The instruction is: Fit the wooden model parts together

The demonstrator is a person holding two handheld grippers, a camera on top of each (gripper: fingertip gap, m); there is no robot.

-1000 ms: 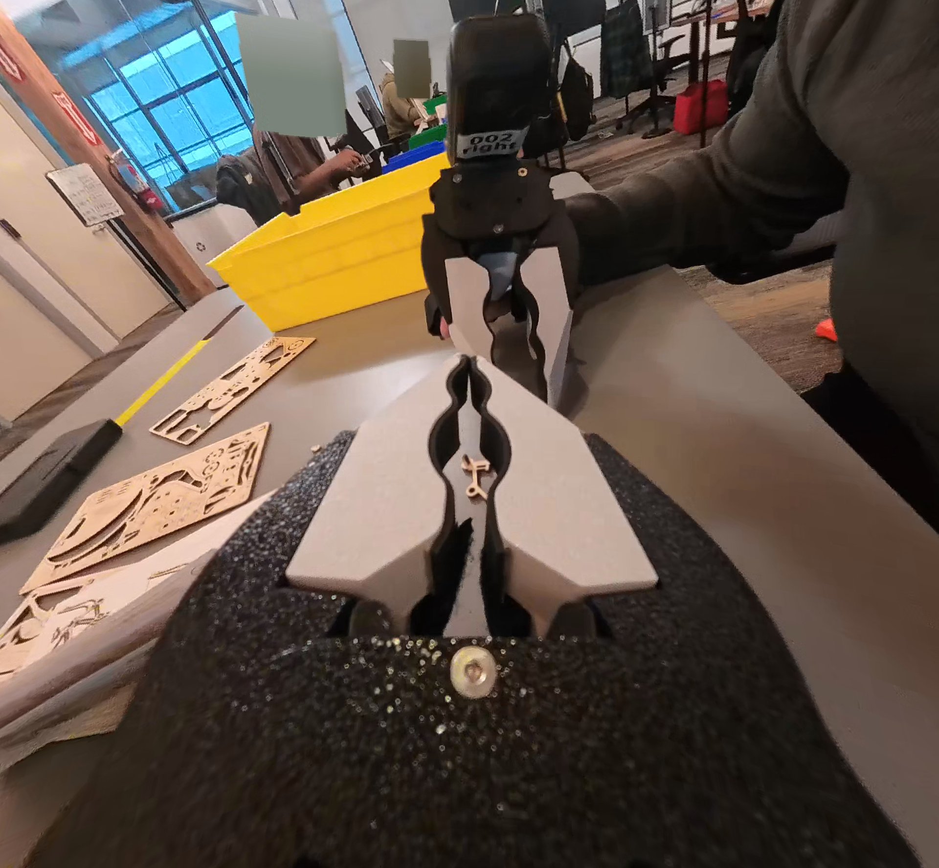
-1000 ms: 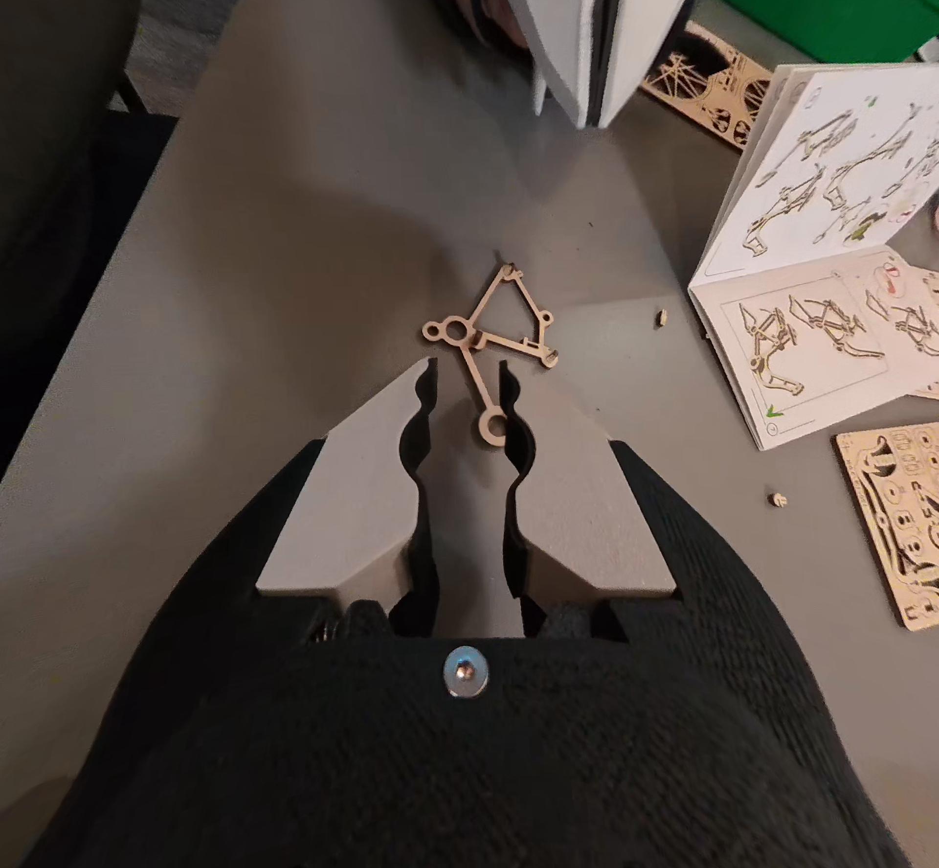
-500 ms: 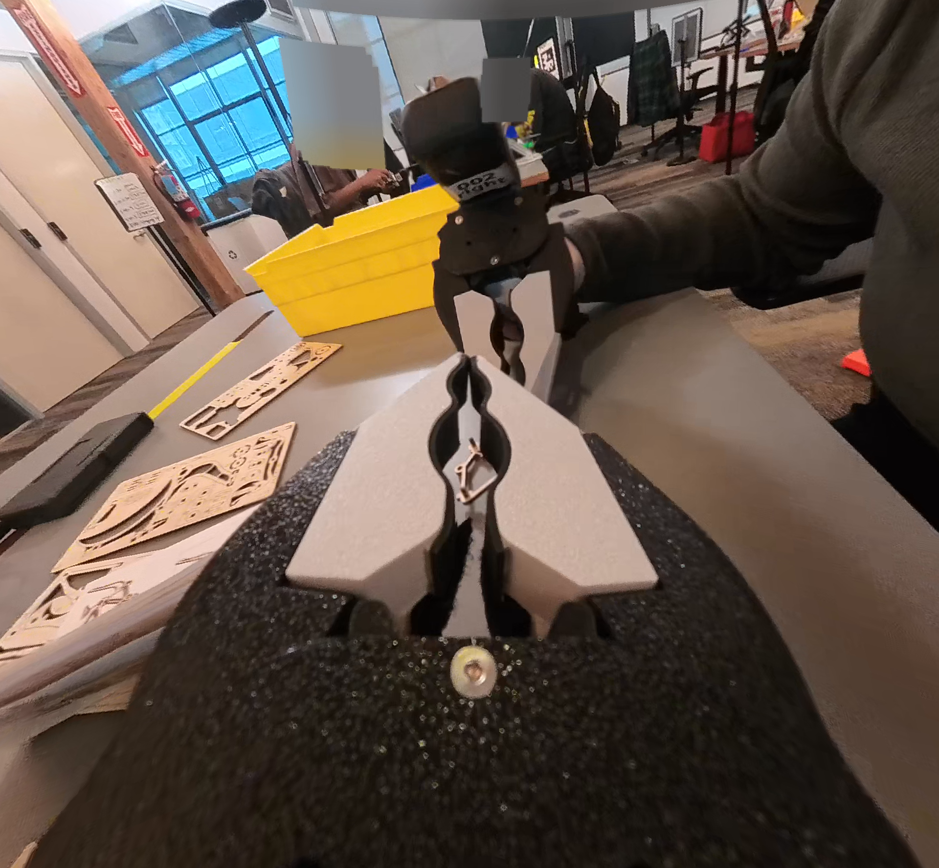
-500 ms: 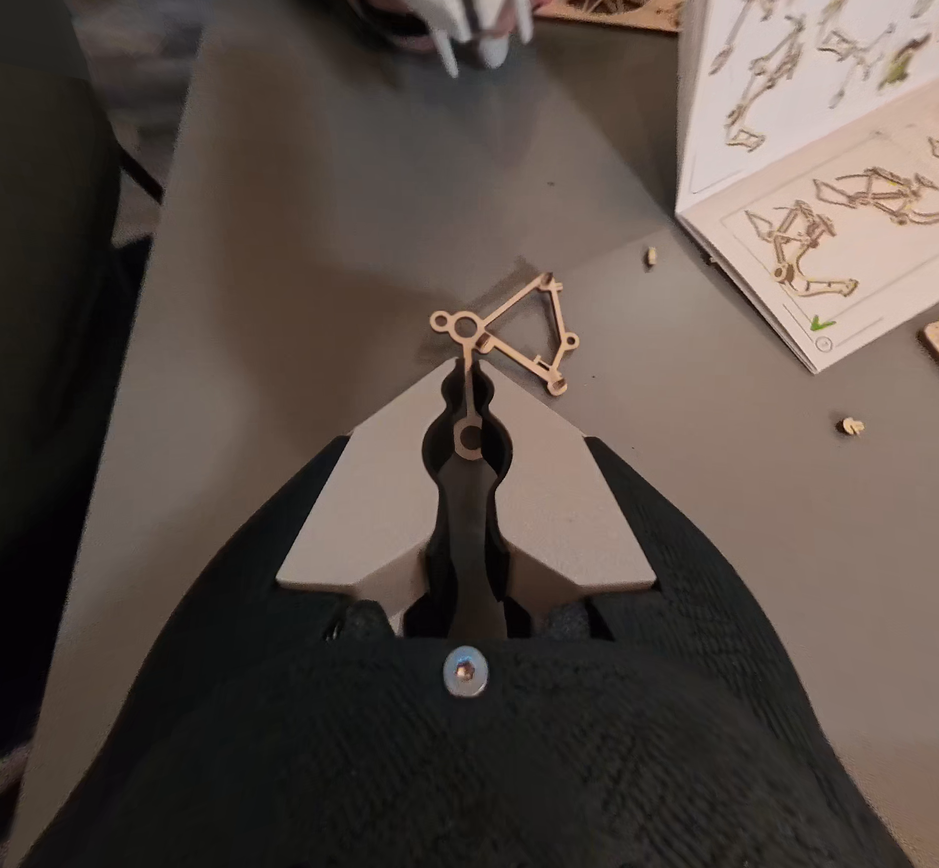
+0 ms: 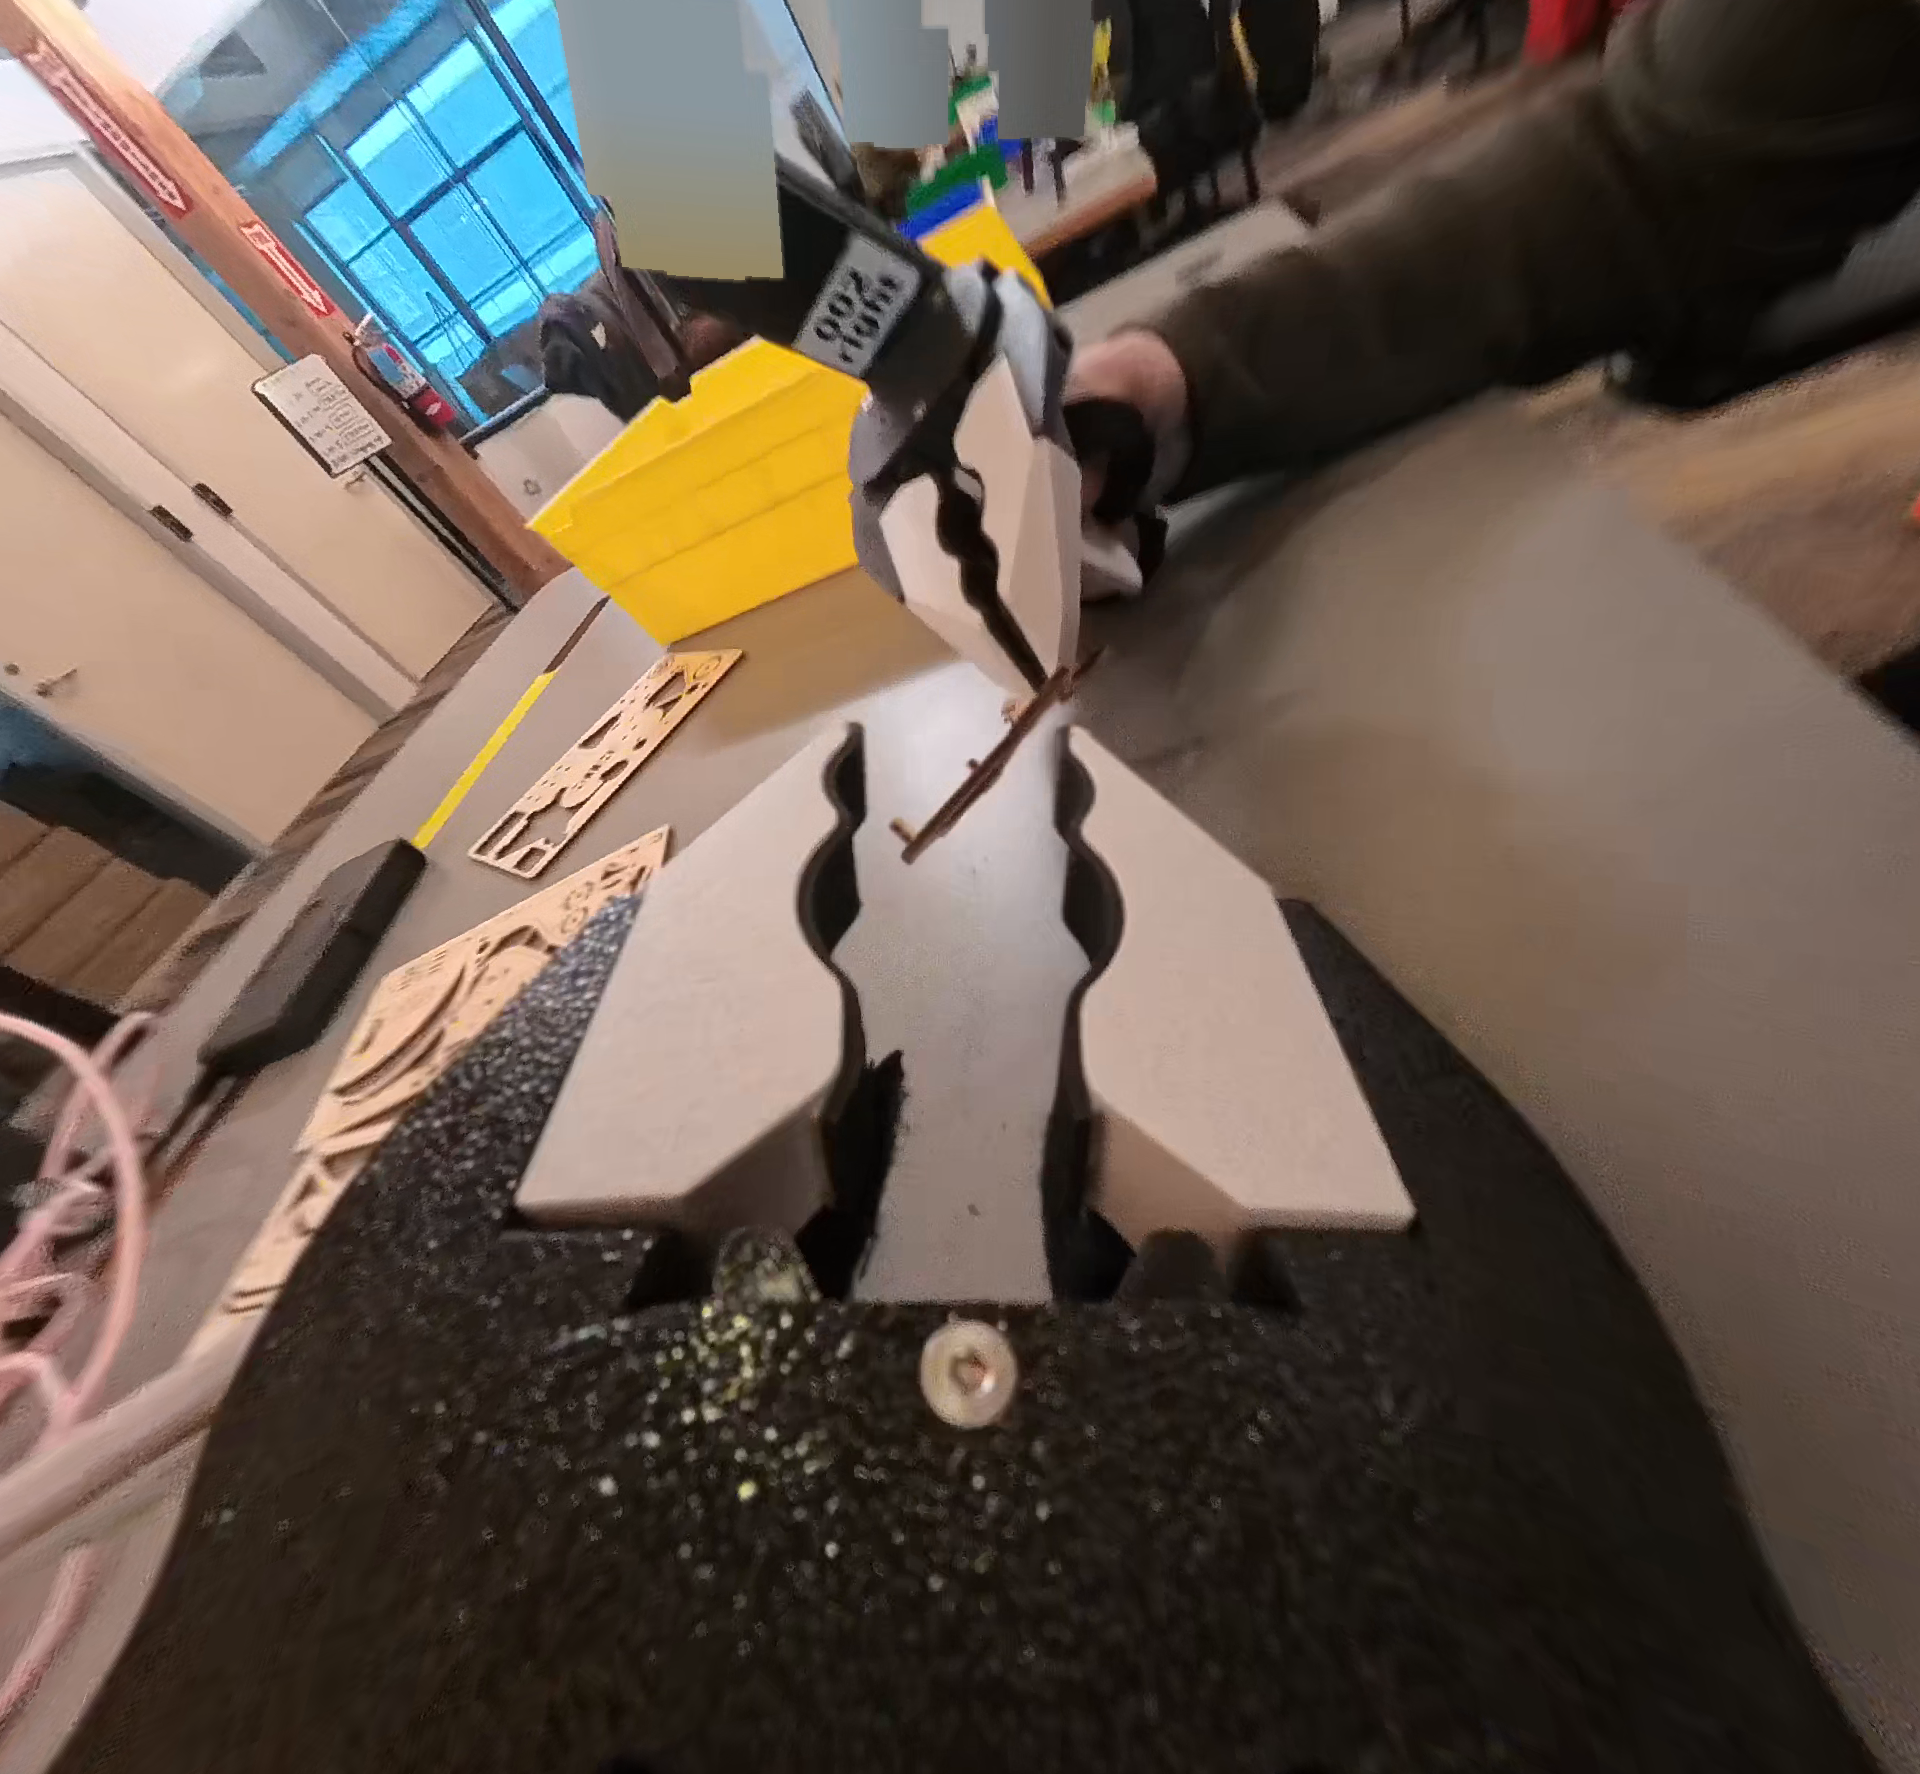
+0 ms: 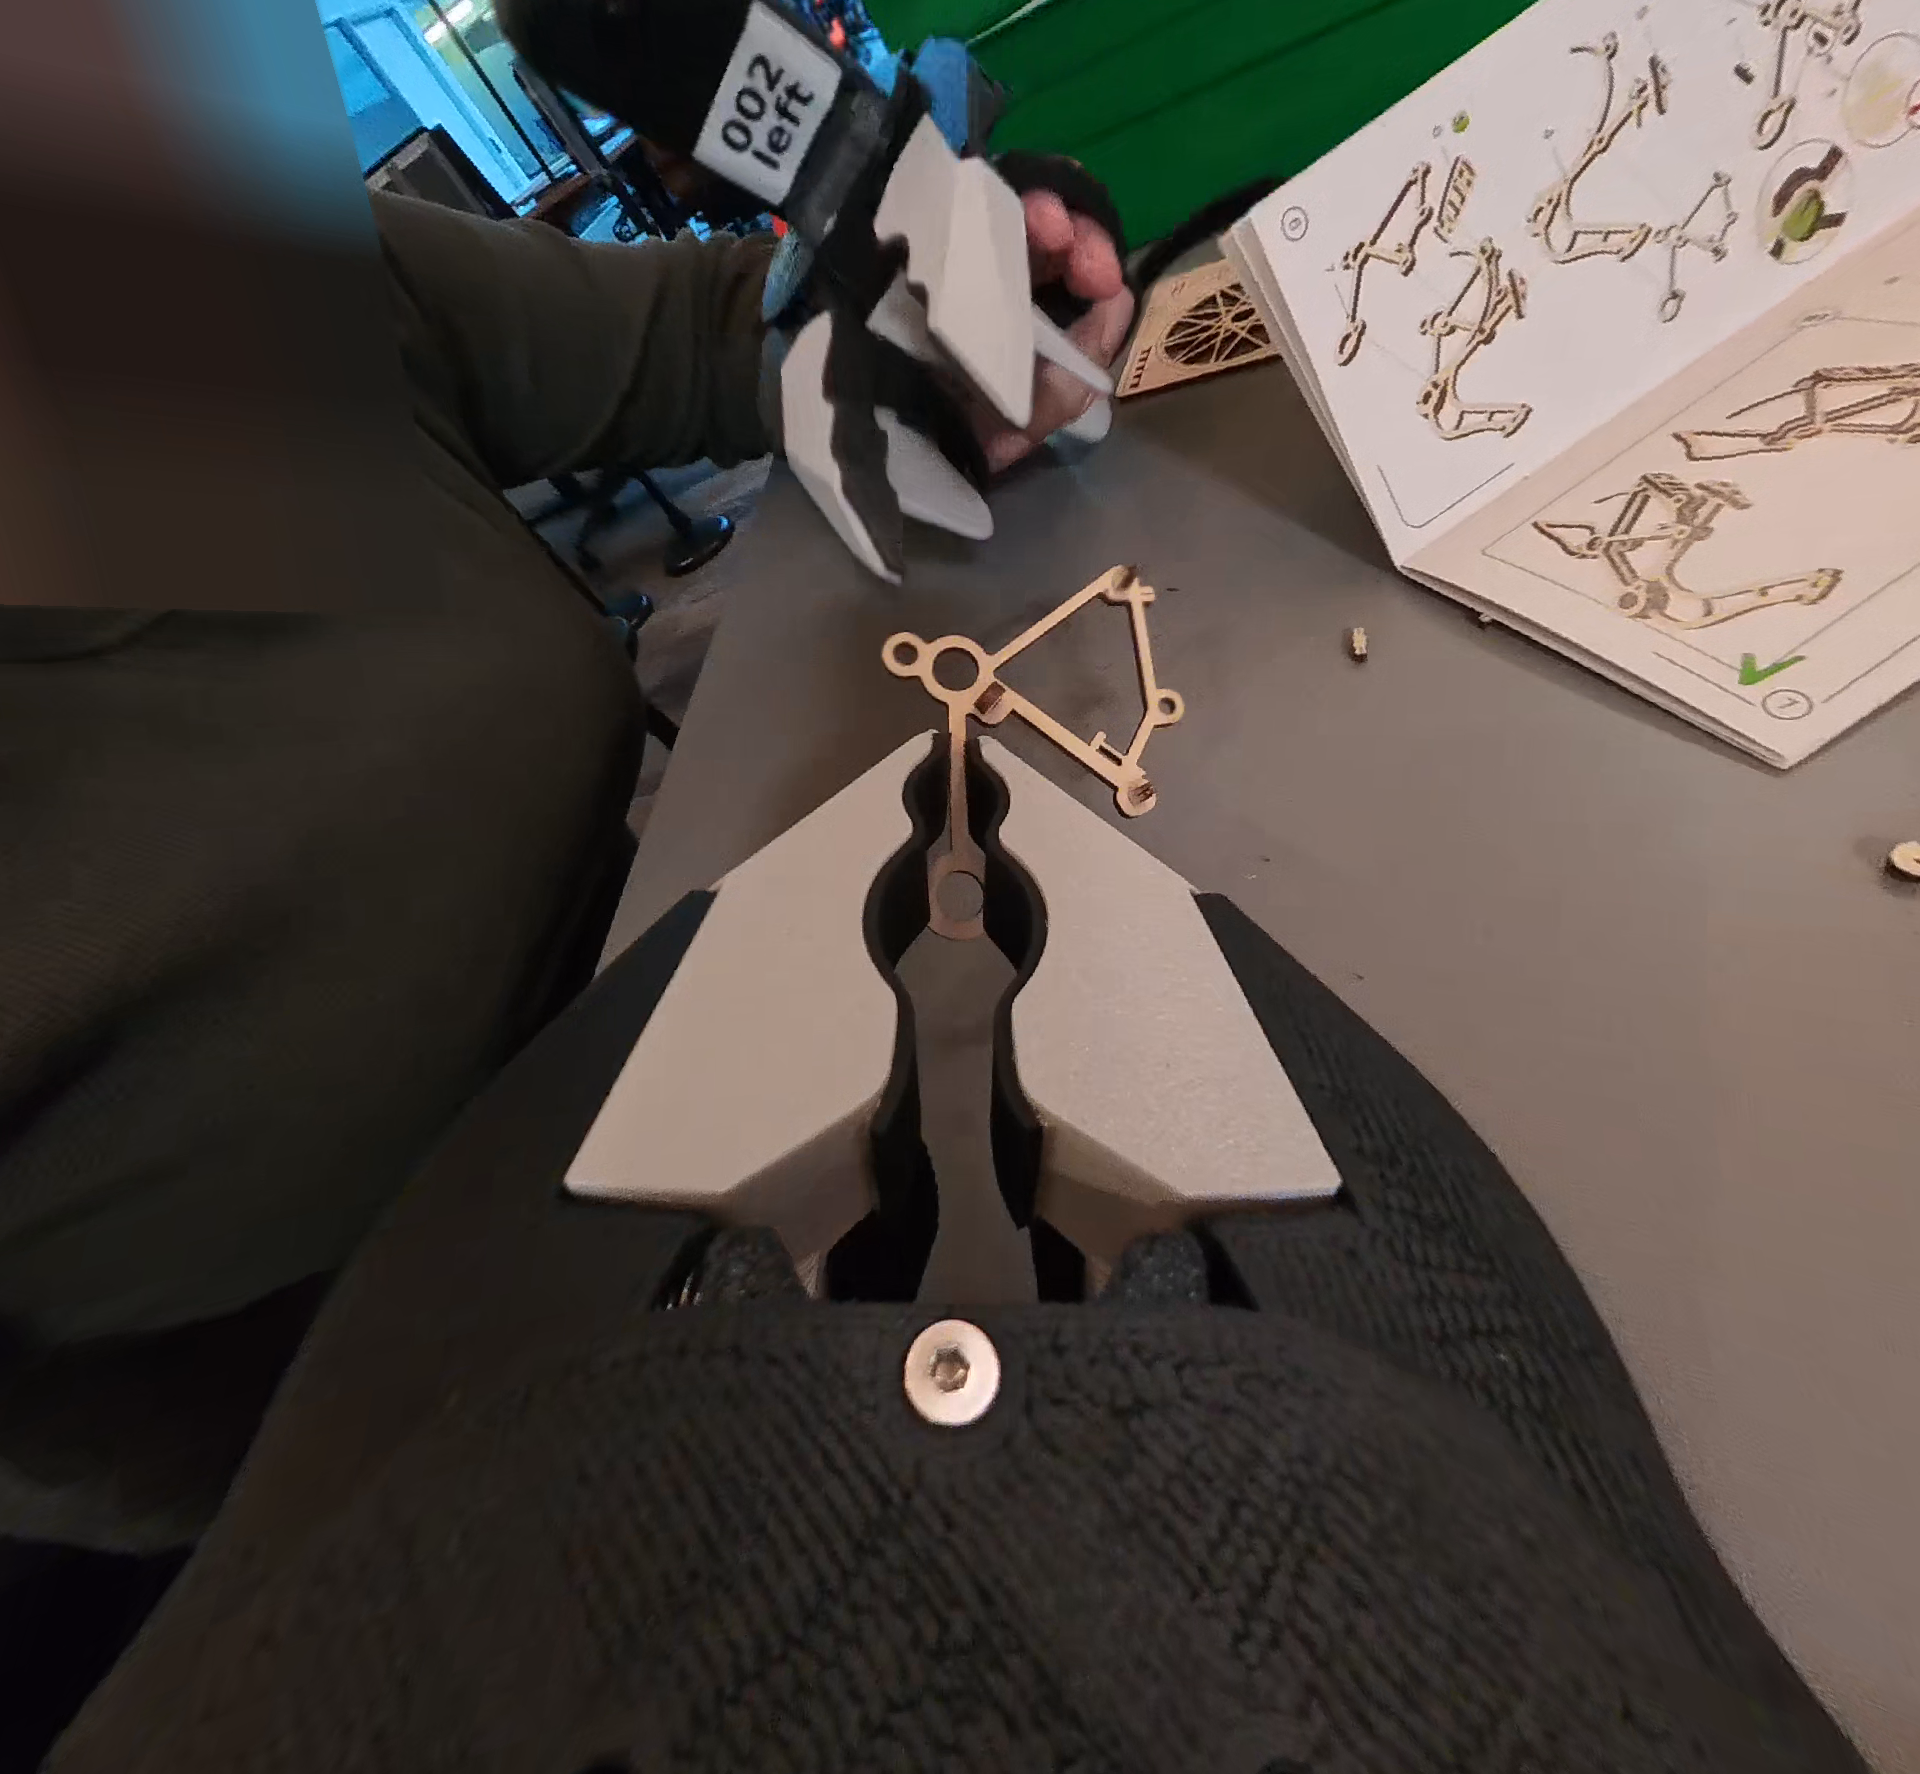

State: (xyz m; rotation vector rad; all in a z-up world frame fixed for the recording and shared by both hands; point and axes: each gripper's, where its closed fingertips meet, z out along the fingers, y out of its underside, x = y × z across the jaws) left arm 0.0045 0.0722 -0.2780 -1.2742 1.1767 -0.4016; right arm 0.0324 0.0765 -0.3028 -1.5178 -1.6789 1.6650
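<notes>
Right gripper (image 6: 961,748): we see its grey fingers (image 6: 790,976) closed on the thin stem of the wooden frame piece (image 6: 1039,675), the tips pinching the stem and the stem's ringed end sitting back in the hollow between them.
Left gripper (image 5: 961,748): its fingers (image 5: 717,976) stand well apart with nothing in them; in the right wrist view it hangs in the upper centre of the frame (image 6: 894,519).
Table (image 6: 1455,997): grey, lying under both tools; we judge the frame piece is lifted clear of it, its shadow falling just behind.
Instruction booklet (image 6: 1558,290): propped open at the upper right of the right wrist view, well apart from the work.
Wooden frame piece, position: a triangle with ringed corners, fanning up and to the right of the right tips.
Long axis: in the left wrist view the piece shows edge-on as a thin slanted bar (image 5: 987,768), running from the right gripper's tips (image 5: 1039,675) down-left into the gap of our open left fingers.
Nearer hand: we judge the left, since the free end already lies between its fingers without touching either.
Small loose pegs (image 6: 1358,644): on the table at centre right, untouched.
</notes>
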